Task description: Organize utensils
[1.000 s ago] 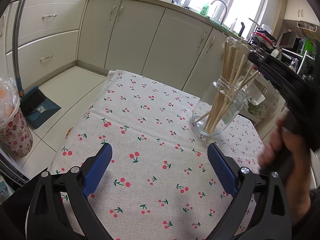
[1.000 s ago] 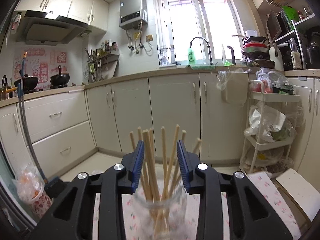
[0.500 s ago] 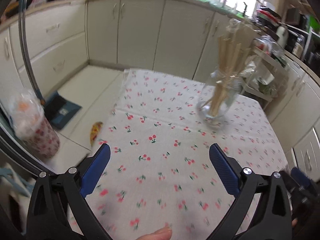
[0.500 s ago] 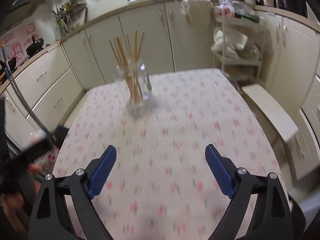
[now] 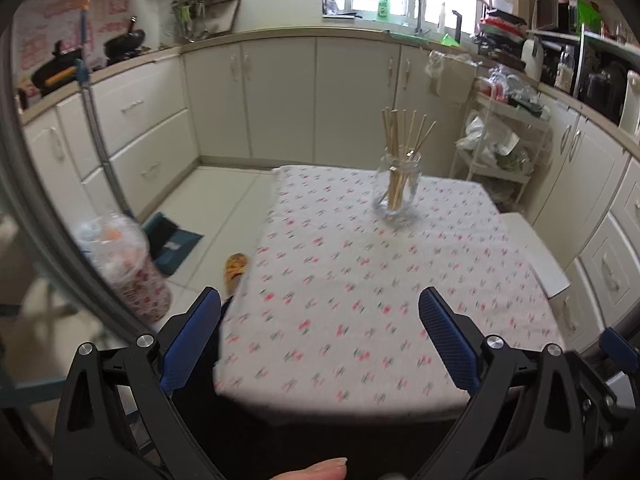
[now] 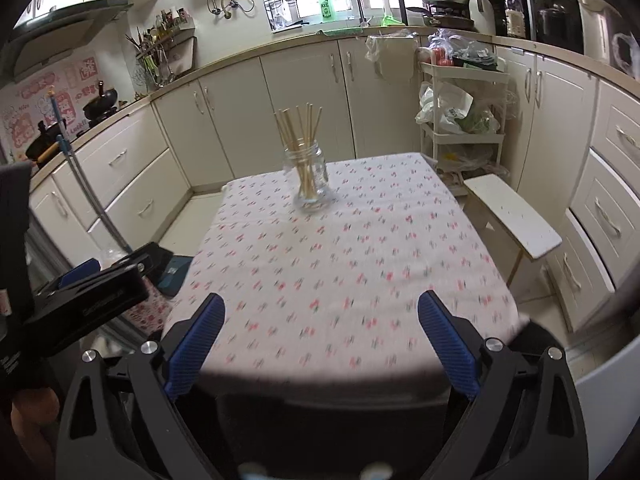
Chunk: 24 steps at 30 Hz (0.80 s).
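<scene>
A clear glass jar [image 5: 397, 190] stands upright at the far side of the table [image 5: 360, 280], which wears a cherry-print cloth. Several wooden chopsticks [image 5: 400, 148] stand in it. The jar also shows in the right wrist view [image 6: 310, 184] with its chopsticks [image 6: 302, 136]. My left gripper [image 5: 320, 340] is open and empty, held back over the table's near edge. My right gripper [image 6: 320, 340] is open and empty, also at the near edge. The left gripper's body shows at the left of the right wrist view [image 6: 92, 292].
A white stool [image 6: 516, 216] stands right of the table. A wire trolley with bags [image 6: 460, 120] is behind it. A patterned bin [image 5: 128, 264] and a dustpan [image 5: 172, 240] sit on the floor at left. Cabinets line the walls.
Both grippers pulled back from the jar to the table's near edge. The right gripper, which was narrow around the chopstick tops, opened wide and let them go.
</scene>
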{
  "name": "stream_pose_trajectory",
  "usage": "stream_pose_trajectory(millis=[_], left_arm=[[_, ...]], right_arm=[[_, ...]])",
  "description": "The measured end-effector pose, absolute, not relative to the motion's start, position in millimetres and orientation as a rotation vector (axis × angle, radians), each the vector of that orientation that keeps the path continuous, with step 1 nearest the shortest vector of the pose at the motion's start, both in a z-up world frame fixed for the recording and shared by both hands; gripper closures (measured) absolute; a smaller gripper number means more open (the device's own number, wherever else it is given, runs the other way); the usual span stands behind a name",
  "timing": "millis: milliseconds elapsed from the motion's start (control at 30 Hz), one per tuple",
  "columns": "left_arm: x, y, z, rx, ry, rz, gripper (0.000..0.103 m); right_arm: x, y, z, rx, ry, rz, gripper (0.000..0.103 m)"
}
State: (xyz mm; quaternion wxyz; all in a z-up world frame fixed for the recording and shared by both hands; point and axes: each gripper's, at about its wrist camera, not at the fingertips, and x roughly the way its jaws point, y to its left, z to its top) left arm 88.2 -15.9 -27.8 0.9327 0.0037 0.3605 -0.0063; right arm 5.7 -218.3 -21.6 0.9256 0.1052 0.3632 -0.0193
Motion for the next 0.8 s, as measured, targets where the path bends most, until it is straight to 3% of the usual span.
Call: stream_pose_trajectory(millis=[400, 800], left_arm=[[-10, 0, 15, -0.012, 0.666, -0.047, 0.008], [-43, 3, 39, -0.022, 0.605, -0.064, 0.008]], right_arm=[[-73, -195, 14, 0.191, 0.680, -0.021, 0.009], [-96, -193, 24, 0.179, 0.665, -0.018, 0.007]])
